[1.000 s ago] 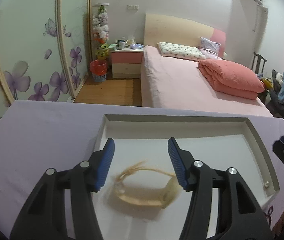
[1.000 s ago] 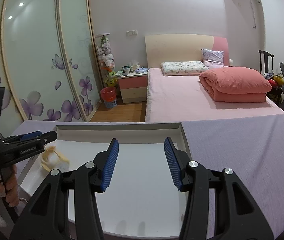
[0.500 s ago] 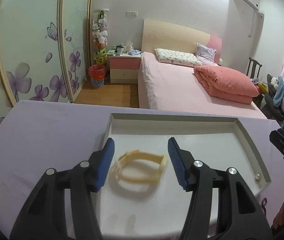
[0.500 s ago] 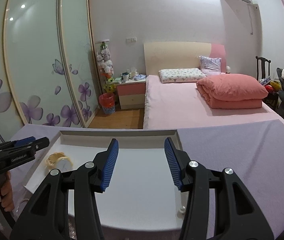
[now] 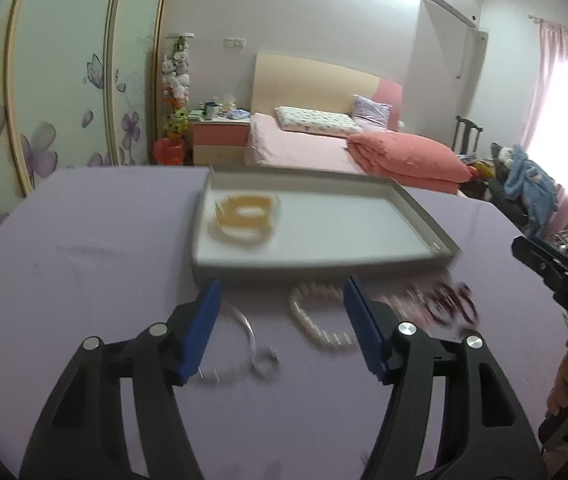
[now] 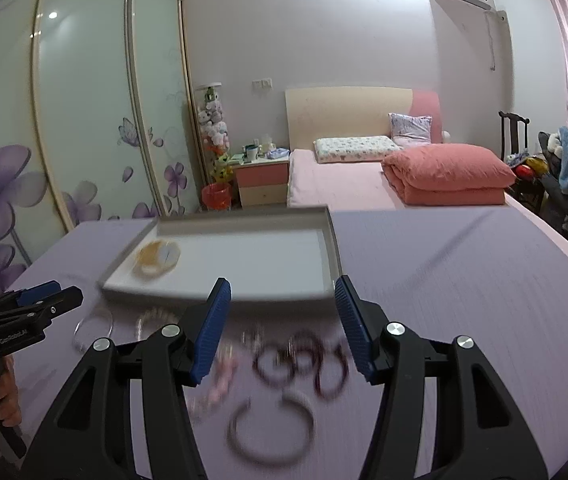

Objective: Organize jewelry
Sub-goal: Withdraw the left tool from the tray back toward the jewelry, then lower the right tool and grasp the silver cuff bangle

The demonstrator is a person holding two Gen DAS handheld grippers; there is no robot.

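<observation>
Both grippers' fingers wide, yellow bracelet (image 5: 246, 218) in tray (image 5: 415, 202), blurred, perhaps pearl, strand (image 5: 317, 320) outside

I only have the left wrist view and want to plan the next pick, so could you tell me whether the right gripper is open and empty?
Observer: Yes, the right gripper is open, with nothing between its fingers.
Operator: Thank you. Is there any jewelry near it that I cannot see?
Observer: A dark open bangle lies on the purple cloth, nearest that camera.
Operator: And the dark bracelets at my right edge?
Observer: The dark beaded bracelets lie overlapping, between the bangle and the tray. Motion blur hides their count.
</observation>
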